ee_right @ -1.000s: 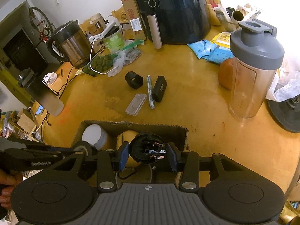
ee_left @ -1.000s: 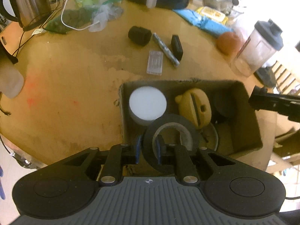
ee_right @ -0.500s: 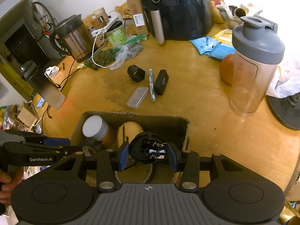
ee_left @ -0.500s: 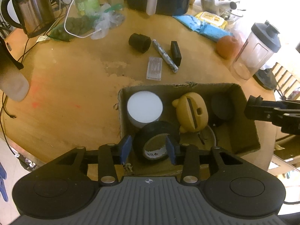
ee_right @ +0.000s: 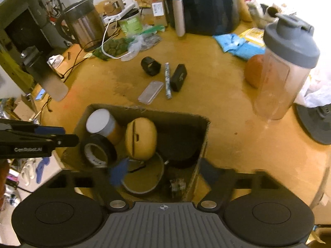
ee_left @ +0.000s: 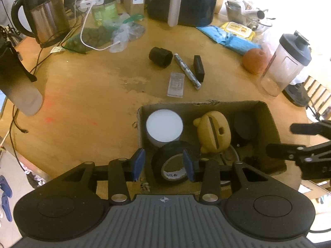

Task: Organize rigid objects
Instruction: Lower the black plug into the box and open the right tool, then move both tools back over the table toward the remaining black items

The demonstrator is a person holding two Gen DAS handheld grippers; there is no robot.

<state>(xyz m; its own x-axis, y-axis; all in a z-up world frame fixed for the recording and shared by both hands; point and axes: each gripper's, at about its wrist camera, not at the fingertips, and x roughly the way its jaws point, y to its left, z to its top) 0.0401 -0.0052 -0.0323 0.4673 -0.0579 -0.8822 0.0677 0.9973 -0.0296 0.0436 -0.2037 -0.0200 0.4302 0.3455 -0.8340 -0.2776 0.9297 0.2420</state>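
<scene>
Both tools hang spread apart, gripping nothing, over a cardboard box (ee_left: 269, 115) on the cluttered surface (ee_left: 82, 95): left tool (ee_left: 163, 164) straddling a tape roll (ee_left: 171, 166) lying in the box, right tool (ee_right: 163, 172) above a plug (ee_right: 176, 185). A cap (ee_left: 161, 57), pen (ee_left: 187, 71), clear case (ee_left: 175, 81) and shaker bottle (ee_right: 286, 66) crowd behind.

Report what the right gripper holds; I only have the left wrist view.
Observer: Nothing. The right gripper has its fingers spread and empty, though blurred.
Operator: Check the box corner below it.
Observer: A small black part with metal prongs lies in the near right corner of the brown cardboard box.
Operator: Place the fingers against that box.
Observer: They seem to straddle its right wall: the blue-padded one over the inside, the other outside.
</scene>
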